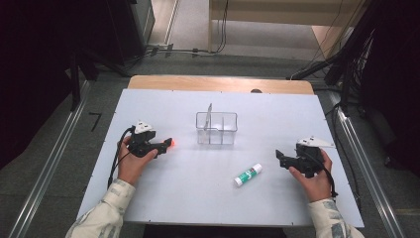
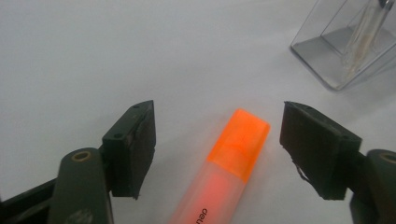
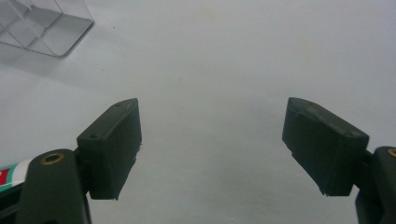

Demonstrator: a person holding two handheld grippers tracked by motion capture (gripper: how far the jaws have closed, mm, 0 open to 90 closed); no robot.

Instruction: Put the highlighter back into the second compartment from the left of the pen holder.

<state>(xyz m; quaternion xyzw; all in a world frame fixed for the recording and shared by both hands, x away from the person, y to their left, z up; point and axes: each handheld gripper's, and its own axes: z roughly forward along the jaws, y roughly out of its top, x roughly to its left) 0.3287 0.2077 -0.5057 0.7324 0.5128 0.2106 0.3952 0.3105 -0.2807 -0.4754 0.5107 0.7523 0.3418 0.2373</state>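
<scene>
The white counter point(image 1: 163, 198) carries everything, and a person's two hands come in from its near edge, each holding a gripper.

The clear plastic organizer point(image 1: 216, 128) stands upright in the middle of the counter, split into compartments, with a slim pale item leaning in one of them. It lies ahead of the left jaws and to their right, well apart from them; in the right gripper view its corner point(image 3: 42, 28) sits far ahead of the right jaws and off to their left.

The left gripper point(image 1: 166, 145) is held low over the counter, pointing toward the organizer. Its jaws stand wide open, one on each side of the orange highlighter point(image 2: 231, 161). No pad touches the highlighter: there is bare counter between each pad and its body. The highlighter lies flat on the counter, capped end pointing away beyond the tips, its barrel running back under the gripper, a little nearer the right pad than the left.

The right gripper point(image 1: 280, 157) is held just above the counter, its jaws also wide open with only bare counter between them.

The glue stick point(image 1: 247, 174), white with a green label, lies flat on the counter beside the right jaws, outside the left one, near but not touching.
</scene>
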